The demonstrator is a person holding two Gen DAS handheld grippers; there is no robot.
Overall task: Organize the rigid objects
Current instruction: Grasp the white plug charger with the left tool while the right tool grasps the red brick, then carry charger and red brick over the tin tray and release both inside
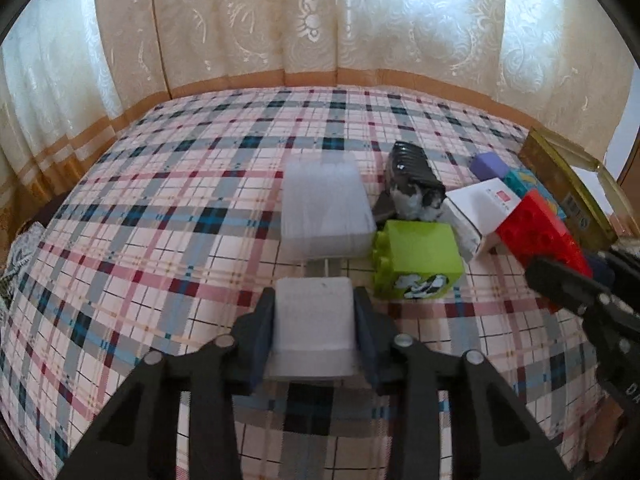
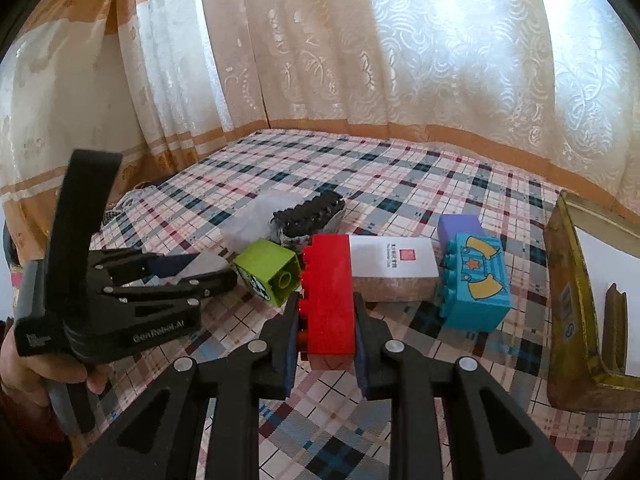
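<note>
Left gripper (image 1: 314, 320): lower centre of the left wrist view; jaws clamped on a white foam-like block (image 1: 313, 322), one pad on each side; seen too at the left of the right wrist view (image 2: 224, 276), in a hand (image 2: 24, 364) at the lower left edge.
Right gripper (image 2: 326, 330): lower centre of the right wrist view; jaws closed on a long red studded plastic brick (image 2: 328, 304), gripped by its long sides; seen too at the right edge of the left wrist view (image 1: 560, 284).
Surface: pink, grey and blue plaid cloth (image 1: 160, 240) under everything; whether bed or table cannot be told.
Translucent white plastic box (image 1: 326, 212): centre of the left wrist view, just above the held white block, resting on the cloth.
Lime green studded plastic brick (image 1: 416, 260): right of centre, just beside the translucent box, black-and-white picture on its near face.
Black ridged object with a black-and-white patterned side (image 1: 416, 176): above the green brick, tilted; kind unclear.
White rectangular carton with a small red mark (image 2: 390, 264): centre of the right wrist view, lying flat, touching the red brick's right side.
Purple block (image 2: 458, 226): upper right of the carton, behind a turquoise studded brick with yellow shapes and an orange star (image 2: 476, 284).
Gold open tin box (image 2: 576, 300): right edge of the right wrist view, standing on its side.
Backdrop: cream patterned lace curtains (image 1: 280, 20) with a tan band along the hem, across the top of both views.
</note>
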